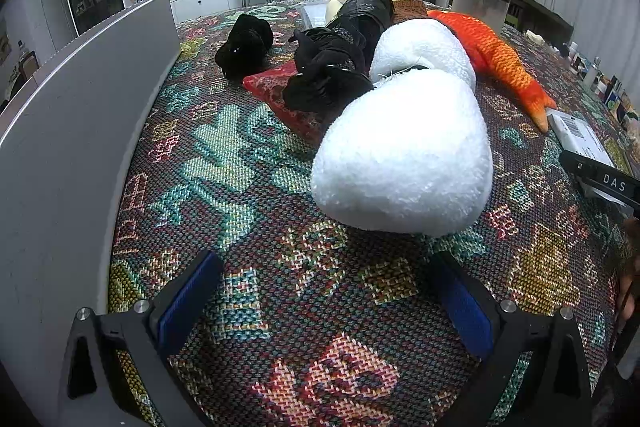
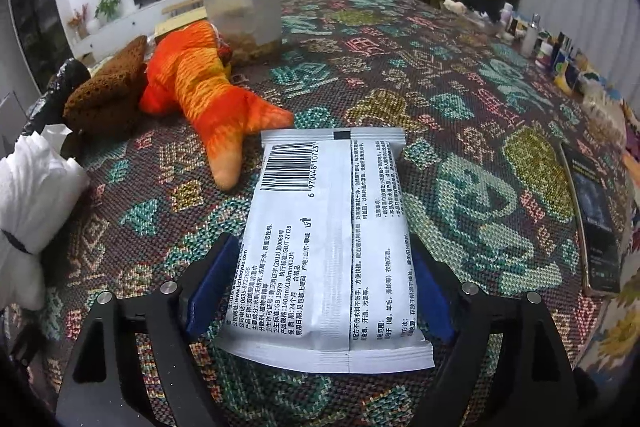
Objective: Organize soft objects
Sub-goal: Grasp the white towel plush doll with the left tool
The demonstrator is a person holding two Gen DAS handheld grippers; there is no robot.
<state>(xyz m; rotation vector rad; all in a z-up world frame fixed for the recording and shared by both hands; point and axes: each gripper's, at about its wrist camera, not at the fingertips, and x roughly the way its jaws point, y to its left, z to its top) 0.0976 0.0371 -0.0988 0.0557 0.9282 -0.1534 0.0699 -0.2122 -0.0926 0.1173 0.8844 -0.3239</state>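
A white plush (image 1: 404, 151) with two rounded lobes lies in the middle of the patterned cloth. Behind it are two black plush toys (image 1: 324, 79) (image 1: 244, 47), a red cushion (image 1: 276, 91) and an orange fish plush (image 1: 496, 59). My left gripper (image 1: 324, 303) stands open over bare cloth just in front of the white plush, with nothing between its fingers. A white wet-wipe packet (image 2: 328, 227), printed side up, lies flat on the cloth between the fingers of my right gripper (image 2: 320, 291). Those jaws stand wide, alongside the packet's edges without squeezing it. The orange fish plush (image 2: 208, 95) lies just beyond the packet.
A grey panel (image 1: 80, 99) stands along the left side. A clear container (image 2: 244, 7) with a black rim and a brown knitted piece (image 2: 108, 87) sit at the back. A black book (image 2: 596, 219) and several small bottles (image 2: 560, 55) line the right edge.
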